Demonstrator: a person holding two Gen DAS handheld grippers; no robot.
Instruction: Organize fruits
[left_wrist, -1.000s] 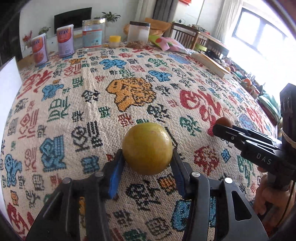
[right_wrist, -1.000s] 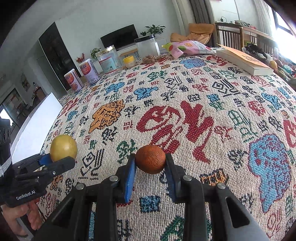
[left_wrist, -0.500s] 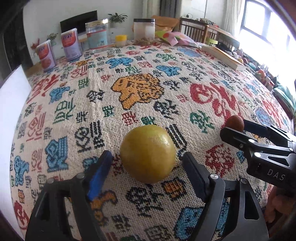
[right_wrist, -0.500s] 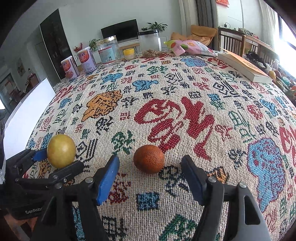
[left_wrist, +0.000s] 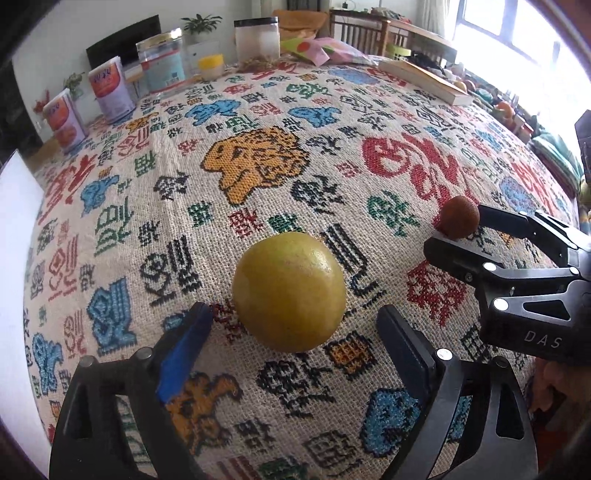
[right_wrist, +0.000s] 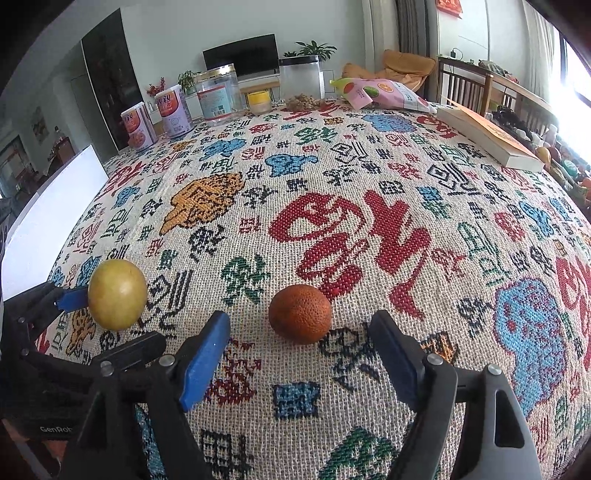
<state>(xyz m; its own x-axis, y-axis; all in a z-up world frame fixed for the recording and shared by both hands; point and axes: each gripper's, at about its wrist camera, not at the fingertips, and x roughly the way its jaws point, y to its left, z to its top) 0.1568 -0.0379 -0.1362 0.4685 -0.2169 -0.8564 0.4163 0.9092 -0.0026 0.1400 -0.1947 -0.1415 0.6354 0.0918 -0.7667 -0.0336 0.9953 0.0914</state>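
Woven patterned cloth (left_wrist: 155, 192), coarse and nubbly with coloured characters, covers the bench; jars, tins and a book stand along the far edge. Left gripper (left_wrist: 295, 328) has just been opening, jaws spread clear either side of the smooth round yellow-green citrus fruit (left_wrist: 290, 291) resting on the cloth; right gripper (right_wrist: 299, 338) likewise has just opened, jaws spread around the smaller, pebbly-skinned dark orange fruit (right_wrist: 299, 314), which sits to the right. Risk, as I judge it: both fruits are round and free, so a brushing pad on withdrawal could roll them.
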